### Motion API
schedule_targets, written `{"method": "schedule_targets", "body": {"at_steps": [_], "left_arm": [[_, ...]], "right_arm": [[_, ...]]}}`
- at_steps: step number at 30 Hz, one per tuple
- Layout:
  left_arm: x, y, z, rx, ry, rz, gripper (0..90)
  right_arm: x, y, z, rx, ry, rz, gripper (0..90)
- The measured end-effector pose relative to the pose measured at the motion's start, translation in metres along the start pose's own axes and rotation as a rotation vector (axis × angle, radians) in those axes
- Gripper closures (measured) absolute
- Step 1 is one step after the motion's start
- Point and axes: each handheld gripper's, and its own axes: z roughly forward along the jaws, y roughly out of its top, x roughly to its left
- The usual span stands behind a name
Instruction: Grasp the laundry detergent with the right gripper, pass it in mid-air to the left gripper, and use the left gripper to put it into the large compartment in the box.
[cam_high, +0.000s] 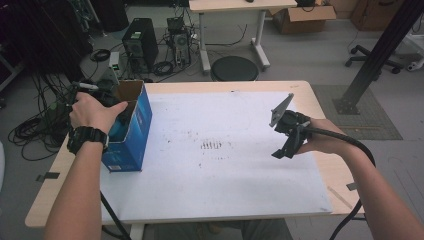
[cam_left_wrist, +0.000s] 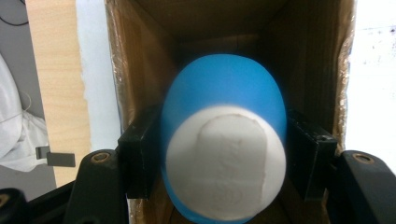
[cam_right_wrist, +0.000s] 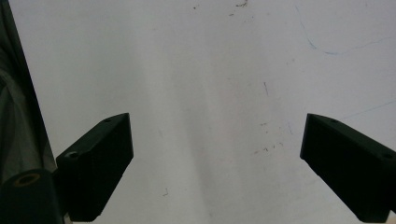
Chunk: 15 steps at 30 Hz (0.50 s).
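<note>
A blue cardboard box (cam_high: 136, 131) with an open top stands at the left edge of the white sheet (cam_high: 225, 175). My left gripper (cam_high: 95, 91) reaches into it from above, mostly hidden by the hand. In the left gripper view that gripper (cam_left_wrist: 224, 154) is shut on a rounded blue object with a flat white end (cam_left_wrist: 226, 163), which sits between the box's brown inner walls (cam_left_wrist: 140, 70). A bit of the blue object (cam_high: 118, 128) shows in the box mouth. My right gripper (cam_high: 285, 148) hovers over the sheet's right side. Its jaws (cam_right_wrist: 215, 158) are wide open with nothing between them.
Small dark marks (cam_high: 212, 146) dot the middle of the sheet, which lies on a wooden table (cam_high: 320, 100). Beyond the table stand a computer tower (cam_high: 140, 42), tangled cables (cam_high: 37, 125), a round black stool (cam_high: 234, 68), a second table (cam_high: 235, 6) and a slanted black post (cam_high: 380, 50).
</note>
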Motion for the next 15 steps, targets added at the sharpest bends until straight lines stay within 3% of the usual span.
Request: {"method": "schedule_targets", "body": {"at_steps": [15], "left_arm": [[-0.0016,0.0011,0.0053,0.015,0.009,0.0,37.6]], "right_arm": [[0.0004,-0.001,0.0048,0.004,0.004,0.0,9.2]]}}
